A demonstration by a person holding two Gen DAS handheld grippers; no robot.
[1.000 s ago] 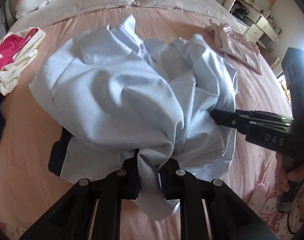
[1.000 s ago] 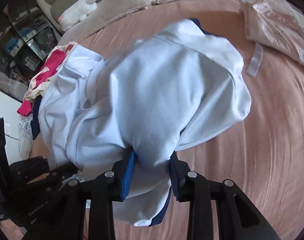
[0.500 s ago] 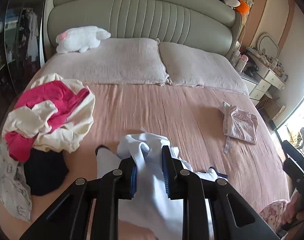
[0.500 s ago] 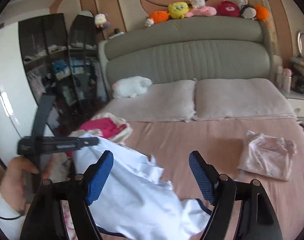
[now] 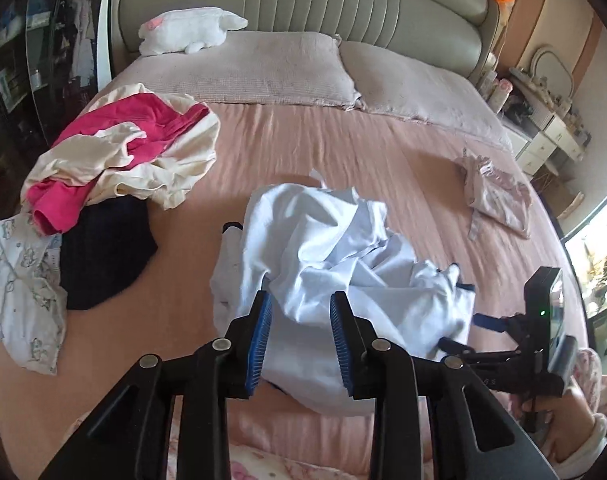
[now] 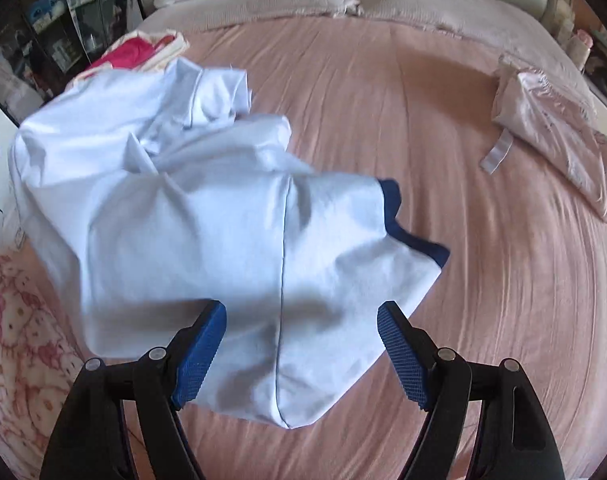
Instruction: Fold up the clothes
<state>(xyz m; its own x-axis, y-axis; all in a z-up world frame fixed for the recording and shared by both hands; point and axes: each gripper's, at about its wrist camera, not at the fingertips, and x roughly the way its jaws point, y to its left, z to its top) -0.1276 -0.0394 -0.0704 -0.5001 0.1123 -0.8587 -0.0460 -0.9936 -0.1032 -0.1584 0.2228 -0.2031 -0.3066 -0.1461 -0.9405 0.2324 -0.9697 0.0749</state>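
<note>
A light blue shirt (image 5: pixel 323 256) with navy trim lies crumpled on the pink bed sheet (image 5: pixel 343 152). In the left wrist view my left gripper (image 5: pixel 301 320) is open, and its blue pads (image 5: pixel 260 332) straddle the near folds of the shirt without pinching them. Lower right in that view, my right gripper (image 5: pixel 461 332) hovers by the shirt's hem, held by a hand (image 5: pixel 559 420). In the right wrist view the right gripper (image 6: pixel 301 332) is wide open just above the shirt (image 6: pixel 183 208), whose navy cuff (image 6: pixel 407 236) points right.
A pile of pink and cream clothes (image 5: pixel 123 148), a dark garment (image 5: pixel 103 256) and a printed white garment (image 5: pixel 19 288) sit at the left. A folded pale pink garment (image 5: pixel 497 196) (image 6: pixel 555 128) rests at the right. Pillows (image 5: pixel 243 68) and a white plush toy (image 5: pixel 187 30) line the headboard.
A second ago both grippers were shut on the bunched shirt. The right gripper opened first, then the left, and the shirt now lies in a loose heap on the bed.
</note>
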